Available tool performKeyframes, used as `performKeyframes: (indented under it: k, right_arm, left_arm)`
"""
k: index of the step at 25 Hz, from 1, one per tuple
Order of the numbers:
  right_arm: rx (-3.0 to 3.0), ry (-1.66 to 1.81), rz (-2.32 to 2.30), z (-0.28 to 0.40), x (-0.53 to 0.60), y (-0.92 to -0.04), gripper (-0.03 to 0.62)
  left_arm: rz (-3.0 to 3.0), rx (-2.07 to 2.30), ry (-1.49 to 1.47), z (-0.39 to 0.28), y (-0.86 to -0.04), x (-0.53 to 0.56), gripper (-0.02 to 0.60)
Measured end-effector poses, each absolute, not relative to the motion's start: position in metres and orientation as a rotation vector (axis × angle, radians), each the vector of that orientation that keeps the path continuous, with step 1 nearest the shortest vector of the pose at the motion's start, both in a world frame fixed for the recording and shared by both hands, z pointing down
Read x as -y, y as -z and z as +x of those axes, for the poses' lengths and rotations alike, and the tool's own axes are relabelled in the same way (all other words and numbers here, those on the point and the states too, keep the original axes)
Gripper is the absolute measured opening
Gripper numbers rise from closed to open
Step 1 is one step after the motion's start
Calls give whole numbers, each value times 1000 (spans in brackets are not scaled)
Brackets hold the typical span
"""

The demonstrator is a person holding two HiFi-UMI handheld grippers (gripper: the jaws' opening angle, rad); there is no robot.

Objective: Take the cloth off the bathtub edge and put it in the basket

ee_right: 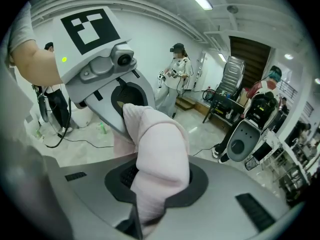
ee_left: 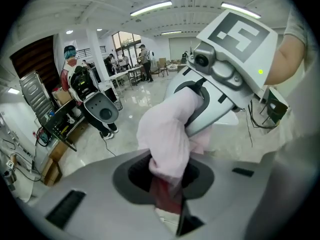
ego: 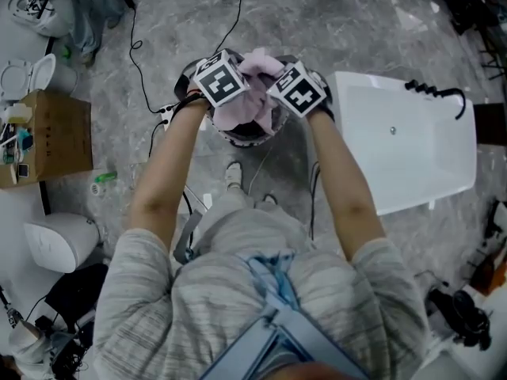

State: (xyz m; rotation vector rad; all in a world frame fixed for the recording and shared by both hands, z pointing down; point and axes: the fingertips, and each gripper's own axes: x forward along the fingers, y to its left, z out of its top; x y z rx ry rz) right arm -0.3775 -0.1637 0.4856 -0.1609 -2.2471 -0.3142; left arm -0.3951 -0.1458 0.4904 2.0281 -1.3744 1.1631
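Observation:
A pale pink cloth hangs bunched between my two grippers, directly above a dark round basket on the floor. My left gripper is shut on the cloth's left end and my right gripper on its right end, their marker cubes almost touching. In the left gripper view the cloth fills the jaws of the left gripper and runs across to the right gripper. In the right gripper view the cloth bulges out of the right gripper towards the left gripper. The white bathtub lies to the right.
A black shower hose lies on the tub's far end. Cables trail over the grey marble floor near the basket. At the left stand a cardboard box and a white toilet. People and equipment racks stand farther back.

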Motion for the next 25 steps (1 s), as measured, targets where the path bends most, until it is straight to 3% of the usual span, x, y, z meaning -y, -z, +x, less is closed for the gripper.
performKeyframes:
  k: [14, 25]
  right_arm:
    - [2109, 255, -222, -377, 153, -572, 86]
    - [2072, 264, -249, -374, 155, -590, 87]
  left_arm:
    - [1962, 1261, -1137, -396, -570, 139, 72]
    - [1949, 1195, -1195, -394, -594, 138, 74]
